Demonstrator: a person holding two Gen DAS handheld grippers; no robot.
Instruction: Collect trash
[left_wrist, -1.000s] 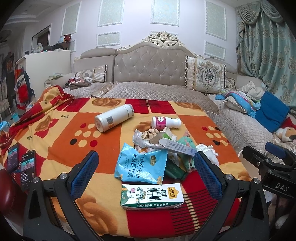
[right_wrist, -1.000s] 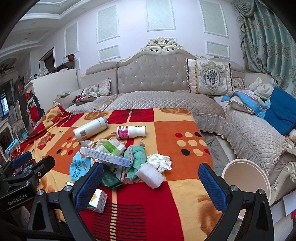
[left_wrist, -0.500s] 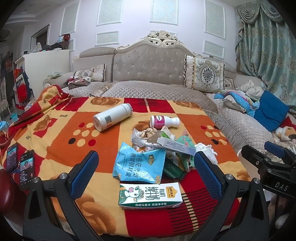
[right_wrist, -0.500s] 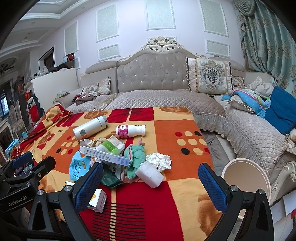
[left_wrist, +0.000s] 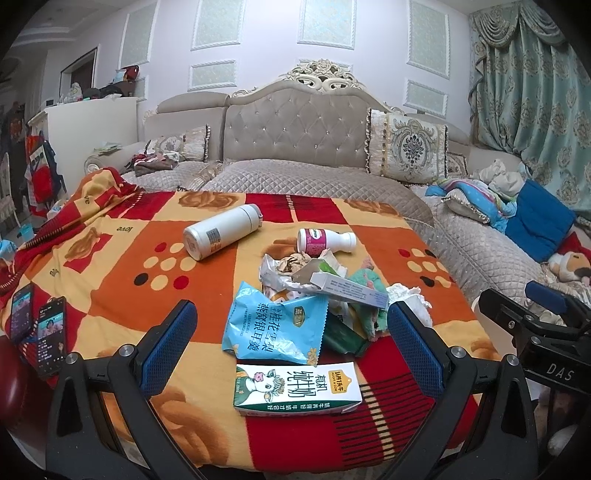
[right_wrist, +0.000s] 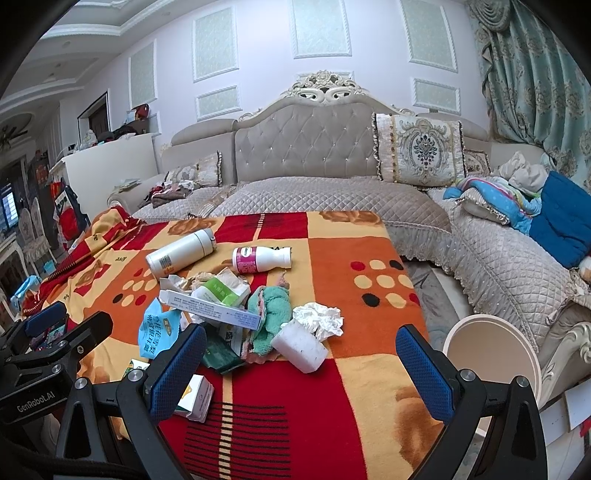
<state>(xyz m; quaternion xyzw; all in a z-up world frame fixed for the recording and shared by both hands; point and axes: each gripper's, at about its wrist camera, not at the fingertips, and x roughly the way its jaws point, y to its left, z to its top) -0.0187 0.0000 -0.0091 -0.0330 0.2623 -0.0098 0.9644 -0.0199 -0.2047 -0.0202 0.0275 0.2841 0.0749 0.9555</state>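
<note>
Trash lies heaped on a red, orange and yellow blanket (left_wrist: 122, 266) (right_wrist: 369, 354). Nearest the left wrist view is a green-and-white milk carton (left_wrist: 295, 387) lying flat, with a blue snack bag (left_wrist: 275, 325) just beyond it. Behind come a long white box (left_wrist: 349, 290) (right_wrist: 212, 308), crumpled paper (left_wrist: 288, 267), a green cloth (right_wrist: 267, 314), a white tissue wad (right_wrist: 319, 319), a white cup (right_wrist: 299, 345) on its side and a pink-labelled bottle (left_wrist: 325, 240) (right_wrist: 260, 258). My left gripper (left_wrist: 291, 341) is open just short of the carton. My right gripper (right_wrist: 301, 367) is open near the cup.
A white thermos (left_wrist: 221, 230) (right_wrist: 181, 251) lies at the pile's far left. Two phones (left_wrist: 35, 328) rest at the blanket's left edge. A round white bin (right_wrist: 493, 356) stands on the floor to the right, beside the quilted sofa (right_wrist: 509, 266). The tufted headboard (left_wrist: 295, 133) stands behind.
Both views have crept slightly closer to the pile. Nothing on the blanket has moved, and both grippers stay open.
</note>
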